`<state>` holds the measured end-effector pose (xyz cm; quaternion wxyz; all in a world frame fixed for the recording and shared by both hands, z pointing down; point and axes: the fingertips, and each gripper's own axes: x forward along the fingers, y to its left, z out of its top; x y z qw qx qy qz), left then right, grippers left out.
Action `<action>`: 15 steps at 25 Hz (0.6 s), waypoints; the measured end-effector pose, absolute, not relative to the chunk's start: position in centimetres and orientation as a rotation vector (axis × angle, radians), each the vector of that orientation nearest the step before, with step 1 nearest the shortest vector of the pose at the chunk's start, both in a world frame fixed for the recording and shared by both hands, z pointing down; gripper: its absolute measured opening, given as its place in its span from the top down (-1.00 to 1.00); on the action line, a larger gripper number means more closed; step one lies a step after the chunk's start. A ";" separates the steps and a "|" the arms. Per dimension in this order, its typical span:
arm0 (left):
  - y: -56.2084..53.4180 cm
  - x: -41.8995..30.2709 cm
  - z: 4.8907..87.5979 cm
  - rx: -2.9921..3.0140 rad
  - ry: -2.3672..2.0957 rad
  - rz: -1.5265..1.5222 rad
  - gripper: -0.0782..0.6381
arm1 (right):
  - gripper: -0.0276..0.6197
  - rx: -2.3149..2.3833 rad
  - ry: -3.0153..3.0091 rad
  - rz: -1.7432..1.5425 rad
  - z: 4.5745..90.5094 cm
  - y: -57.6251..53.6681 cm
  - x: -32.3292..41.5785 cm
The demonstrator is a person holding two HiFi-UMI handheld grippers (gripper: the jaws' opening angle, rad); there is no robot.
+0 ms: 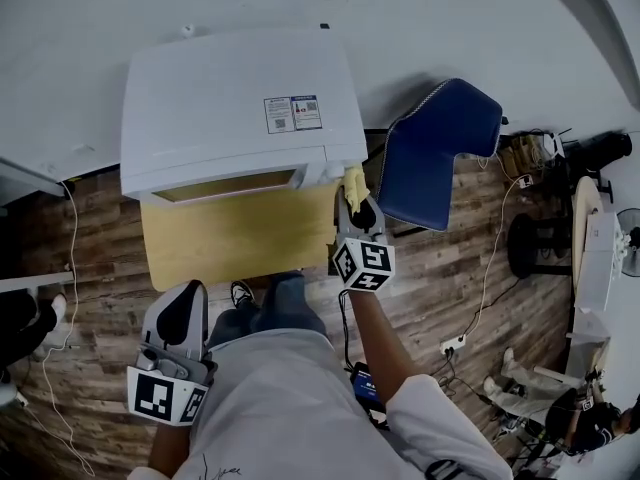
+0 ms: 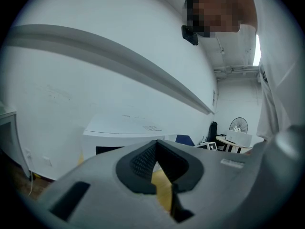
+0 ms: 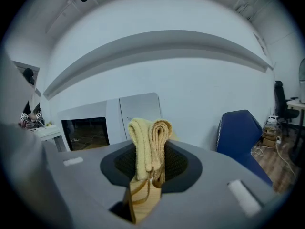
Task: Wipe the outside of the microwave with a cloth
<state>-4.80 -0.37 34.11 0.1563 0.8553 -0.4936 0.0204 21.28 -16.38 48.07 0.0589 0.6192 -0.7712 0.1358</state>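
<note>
A white microwave [image 1: 235, 108] stands at the back of a small wooden table [image 1: 240, 238], its dark window door [image 3: 86, 132] facing me. My right gripper [image 1: 356, 203] is shut on a folded yellow cloth [image 3: 148, 144], which sticks up between the jaws. In the head view the cloth [image 1: 354, 186] sits just off the microwave's front right corner; contact with it cannot be told. My left gripper [image 1: 183, 318] hangs low by my left side, shut with nothing in it, and in its own view the microwave [image 2: 125, 133] lies beyond its jaws [image 2: 155, 173].
A blue chair [image 1: 435, 153] stands close to the table's right side. A white wall runs behind the microwave. A cable [image 1: 70, 258] trails on the wooden floor at left, and a desk with a fan and clutter [image 1: 590, 238] fills the far right.
</note>
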 end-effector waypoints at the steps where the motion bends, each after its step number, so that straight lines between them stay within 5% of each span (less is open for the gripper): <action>1: -0.3 -4.9 34.3 2.443 -1.416 0.062 0.78 | 0.57 1.887 -2.335 0.415 48.1 -16.2 21.0; 15: 1.9 -6.8 34.1 2.431 -1.458 0.072 0.78 | 0.57 1.921 -2.367 0.451 48.5 -14.9 17.1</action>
